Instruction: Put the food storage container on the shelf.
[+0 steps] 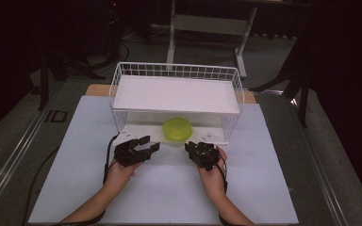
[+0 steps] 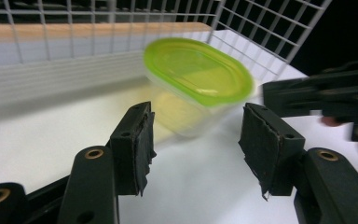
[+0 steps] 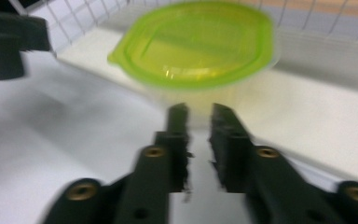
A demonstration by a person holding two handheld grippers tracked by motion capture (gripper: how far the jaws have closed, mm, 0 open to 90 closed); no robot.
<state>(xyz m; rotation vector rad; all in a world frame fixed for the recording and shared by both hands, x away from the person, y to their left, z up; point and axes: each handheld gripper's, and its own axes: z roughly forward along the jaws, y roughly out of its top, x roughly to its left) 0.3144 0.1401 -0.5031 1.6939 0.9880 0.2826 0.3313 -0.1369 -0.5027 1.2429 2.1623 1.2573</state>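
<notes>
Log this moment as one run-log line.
container: shelf bottom, lid on | left gripper: open, empty | right gripper: nearly shut, empty

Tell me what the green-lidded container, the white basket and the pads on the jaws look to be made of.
Container: likely plastic, a glossy translucent green lid over a clear tub that shows the surface behind it.
Basket: apparently white-coated metal wire, thin rods in a grid.
Pads: probably black rubber or foam, matte with ragged, torn edges.

Dim room — grey floor (image 1: pixel 283 117), white desk frame (image 1: pixel 207 23)
</notes>
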